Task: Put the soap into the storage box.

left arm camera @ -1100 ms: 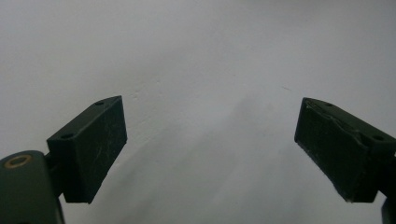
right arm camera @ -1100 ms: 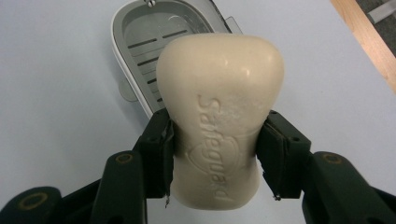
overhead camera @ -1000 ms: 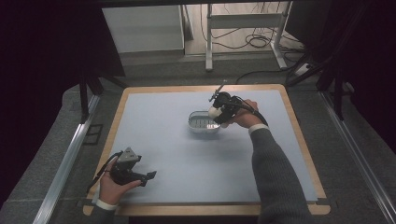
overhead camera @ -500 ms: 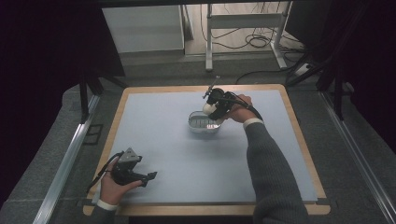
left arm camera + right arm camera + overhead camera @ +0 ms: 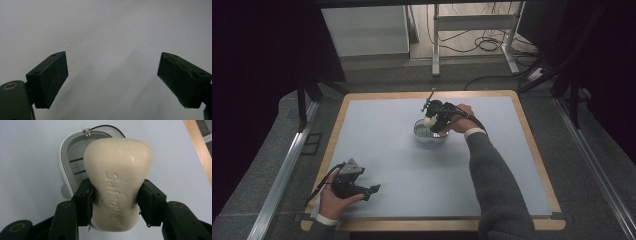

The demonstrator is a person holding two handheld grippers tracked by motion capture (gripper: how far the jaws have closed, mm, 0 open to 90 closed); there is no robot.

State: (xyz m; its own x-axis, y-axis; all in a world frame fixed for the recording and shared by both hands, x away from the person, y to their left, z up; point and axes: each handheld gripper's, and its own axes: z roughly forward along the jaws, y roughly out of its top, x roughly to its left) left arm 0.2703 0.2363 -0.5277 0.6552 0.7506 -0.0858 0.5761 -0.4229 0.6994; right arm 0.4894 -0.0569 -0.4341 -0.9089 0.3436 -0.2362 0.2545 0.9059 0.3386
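A cream bar of soap (image 5: 117, 180) with embossed lettering is clamped between the jaws of my right gripper (image 5: 115, 197). It hangs just above a white soap dish (image 5: 72, 152) with drain slots. From the high view, the right gripper (image 5: 434, 119) holds the pale soap (image 5: 428, 121) over the dish (image 5: 424, 135) near the middle of the mat. My left gripper (image 5: 372, 190) rests low at the front left corner, jaws wide apart with nothing between them. In the left gripper view, its fingers (image 5: 48, 77) frame bare grey mat.
The grey-blue mat (image 5: 387, 165) covers a wood-edged table (image 5: 532, 145). A metal rail (image 5: 287, 165) runs along the left side. Beyond the far edge stand table legs and cables (image 5: 482, 45) on the floor.
My right gripper has carried the soap leftward and toward the dish's near side, now directly over it. The left gripper has stayed put.
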